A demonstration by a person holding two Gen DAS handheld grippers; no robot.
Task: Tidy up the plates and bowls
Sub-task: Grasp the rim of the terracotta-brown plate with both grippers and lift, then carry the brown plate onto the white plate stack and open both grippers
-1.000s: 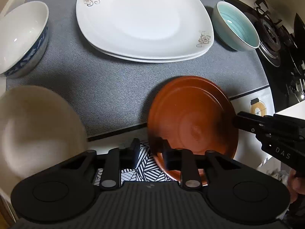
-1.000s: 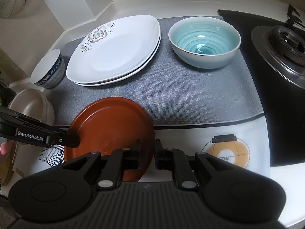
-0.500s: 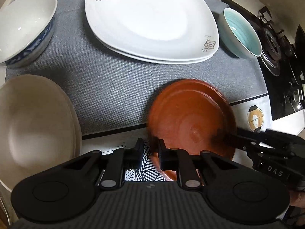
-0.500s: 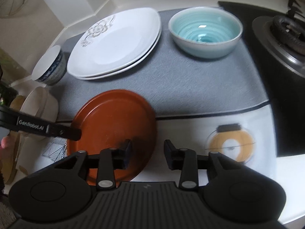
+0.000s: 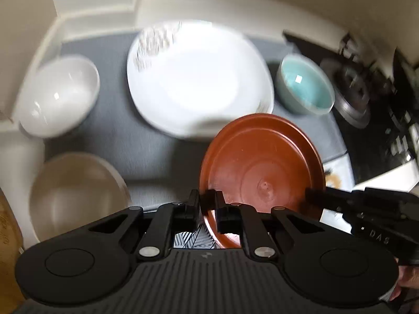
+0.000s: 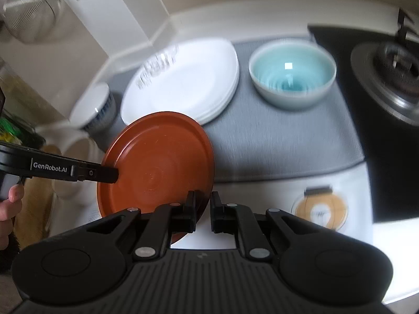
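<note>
Gripping round glossy brown plate (image 5: pixel 262 162), both grippers

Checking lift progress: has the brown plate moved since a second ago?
Yes. The brown plate has risen off the counter and tilted, now overlapping the white plate stack, gripped at both rims.

The brown plate (image 5: pixel 262 162) had a smooth, semi-matt, plastic-looking surface with faint moulded rings. The stacked white plates (image 6: pixel 183 83) and the teal bowl (image 6: pixel 292 74) looked like glossy glazed ceramic, the bowl catching a bright highlight. Beneath them lay a grey, finely woven cloth mat (image 6: pixel 275 141). Both grippers (image 5: pixel 208 210) (image 6: pixel 203 213) were matt black plastic with small metal pins.
</note>
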